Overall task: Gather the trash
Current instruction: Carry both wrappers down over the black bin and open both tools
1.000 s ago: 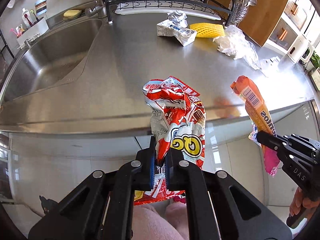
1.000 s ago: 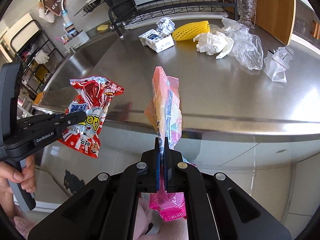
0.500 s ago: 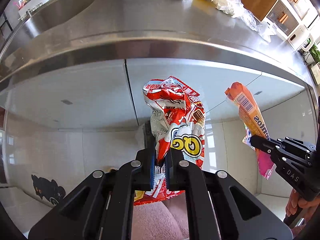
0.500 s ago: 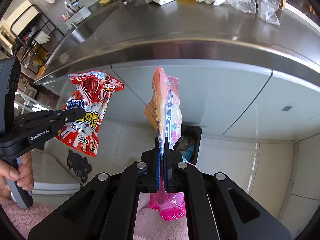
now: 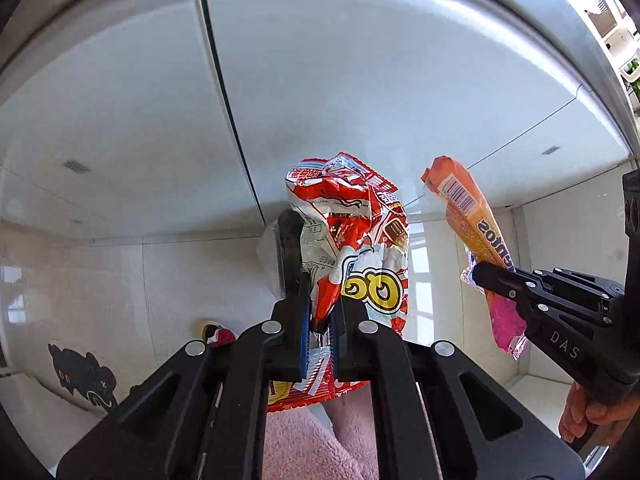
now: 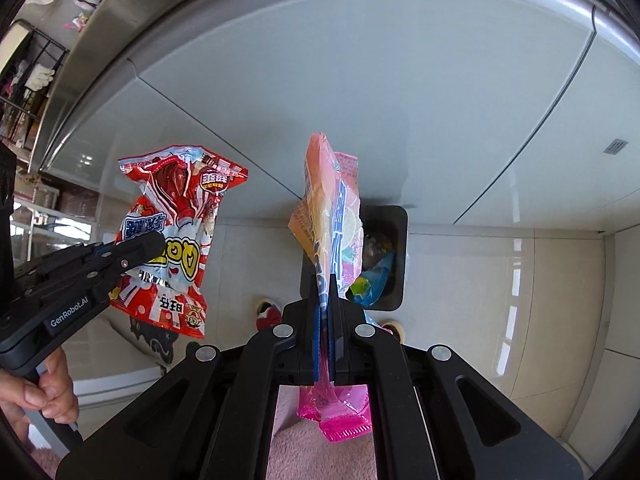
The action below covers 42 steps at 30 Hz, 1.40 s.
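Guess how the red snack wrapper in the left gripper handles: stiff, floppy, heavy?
Probably light and empty: the red snack wrapper looks creased and flat. Semi-stiff film, since it stands above the left gripper without drooping. Glossy, so possibly slippery, though the shut jaws hold it.

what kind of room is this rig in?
Most likely a home kitchen: a steel counter edge above glossy cabinet doors, a tiled floor, and a black trash bin already holding wrappers. Both grippers hold snack wrappers.

Glossy crinkled red wrapper [image 5: 352,248] — matt black fingers [image 5: 298,316].
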Each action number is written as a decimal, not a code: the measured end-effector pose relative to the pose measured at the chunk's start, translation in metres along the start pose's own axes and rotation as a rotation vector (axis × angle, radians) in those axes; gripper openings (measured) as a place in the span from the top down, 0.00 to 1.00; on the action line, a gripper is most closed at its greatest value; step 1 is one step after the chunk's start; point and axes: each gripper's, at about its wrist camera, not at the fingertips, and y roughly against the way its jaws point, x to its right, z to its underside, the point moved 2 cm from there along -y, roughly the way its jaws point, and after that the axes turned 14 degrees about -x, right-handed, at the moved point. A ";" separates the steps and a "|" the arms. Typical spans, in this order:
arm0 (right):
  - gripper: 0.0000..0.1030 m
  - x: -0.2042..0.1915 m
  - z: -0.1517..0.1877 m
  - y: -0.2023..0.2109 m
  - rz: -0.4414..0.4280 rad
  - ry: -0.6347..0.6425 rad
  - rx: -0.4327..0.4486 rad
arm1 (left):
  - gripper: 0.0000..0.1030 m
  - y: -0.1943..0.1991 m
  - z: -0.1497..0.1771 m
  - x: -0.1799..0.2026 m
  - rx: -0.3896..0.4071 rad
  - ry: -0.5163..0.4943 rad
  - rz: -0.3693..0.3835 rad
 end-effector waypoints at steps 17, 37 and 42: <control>0.96 0.038 -0.050 -0.122 -0.075 -0.182 -0.157 | 0.93 -0.131 -0.039 -0.022 -0.155 0.004 0.047; 0.51 0.052 -0.066 -0.151 -0.177 -0.311 -0.186 | 0.77 -0.153 -0.042 -0.018 -0.204 0.015 0.063; 0.39 0.053 -0.069 -0.149 -0.162 -0.323 -0.176 | 0.43 -0.147 -0.043 -0.019 -0.184 0.020 0.050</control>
